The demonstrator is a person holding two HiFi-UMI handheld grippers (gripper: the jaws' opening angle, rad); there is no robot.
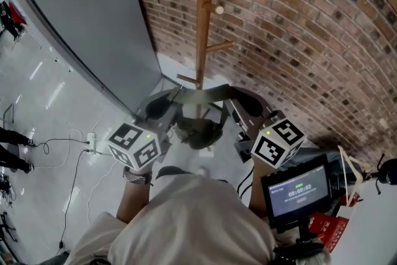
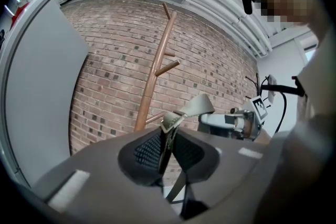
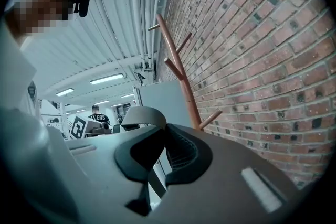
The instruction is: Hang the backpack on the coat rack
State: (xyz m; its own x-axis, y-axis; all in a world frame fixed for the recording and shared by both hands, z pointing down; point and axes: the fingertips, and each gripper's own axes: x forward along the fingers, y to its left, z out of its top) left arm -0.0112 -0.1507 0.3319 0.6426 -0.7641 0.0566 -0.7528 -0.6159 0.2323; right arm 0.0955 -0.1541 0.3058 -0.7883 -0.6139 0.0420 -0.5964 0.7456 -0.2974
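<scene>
The backpack [image 1: 200, 132] hangs in the air near the coat rack [image 1: 205, 15].
The left hand-held gripper [image 1: 160, 105] and the right hand-held gripper [image 1: 243, 107] each pinch the green strap [image 1: 201, 95] tight. The backpack hangs under the strap, between them, in front of the coat rack by the brick wall [image 1: 298, 40].

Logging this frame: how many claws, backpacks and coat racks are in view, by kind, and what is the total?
Claws: 2 (left claw, right claw)
Backpack: 1
Coat rack: 1
Total: 4
</scene>
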